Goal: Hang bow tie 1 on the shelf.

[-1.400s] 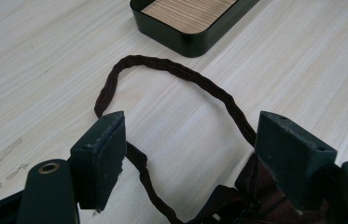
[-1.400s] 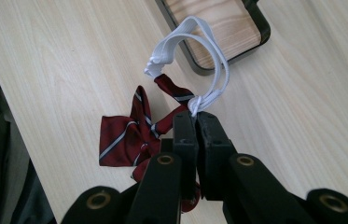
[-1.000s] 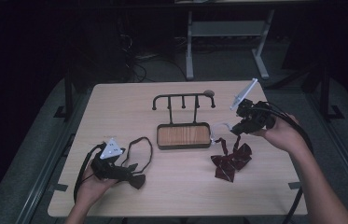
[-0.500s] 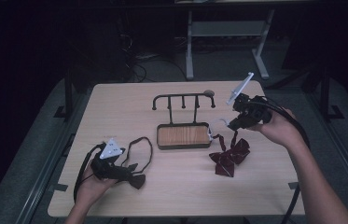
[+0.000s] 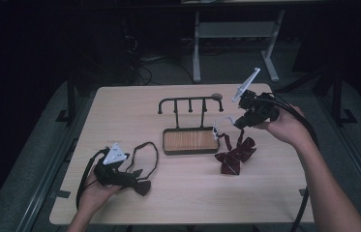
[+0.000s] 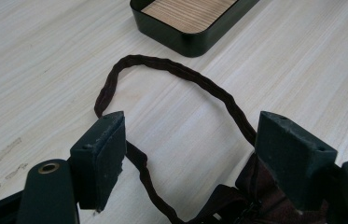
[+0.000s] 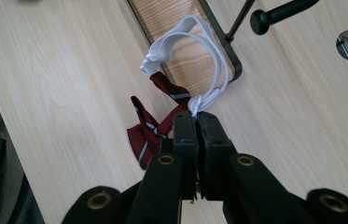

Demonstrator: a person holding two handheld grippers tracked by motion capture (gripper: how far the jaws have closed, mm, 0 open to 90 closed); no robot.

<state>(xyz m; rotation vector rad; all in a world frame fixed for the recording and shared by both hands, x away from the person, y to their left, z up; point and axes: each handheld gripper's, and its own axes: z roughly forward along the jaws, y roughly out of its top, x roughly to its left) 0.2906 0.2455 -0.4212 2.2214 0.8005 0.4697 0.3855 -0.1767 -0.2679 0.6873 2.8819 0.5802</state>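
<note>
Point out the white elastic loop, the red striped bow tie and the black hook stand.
white elastic loop (image 7: 218,51), right gripper view, on the band's far curve over the tray.
red striped bow tie (image 5: 235,154), high view, on the bow's middle.
black hook stand (image 5: 189,100), high view, on its top bar.

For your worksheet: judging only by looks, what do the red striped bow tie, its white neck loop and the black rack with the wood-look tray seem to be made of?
Red striped bow tie: probably woven fabric; it folds softly and has a slight sheen.
White neck loop: seemingly elastic or cord; it is thin, limp and curls freely from the right gripper.
Black rack: likely matt painted metal, with thin rigid bars; its tray floor shows wood grain, perhaps veneer or print.
</note>
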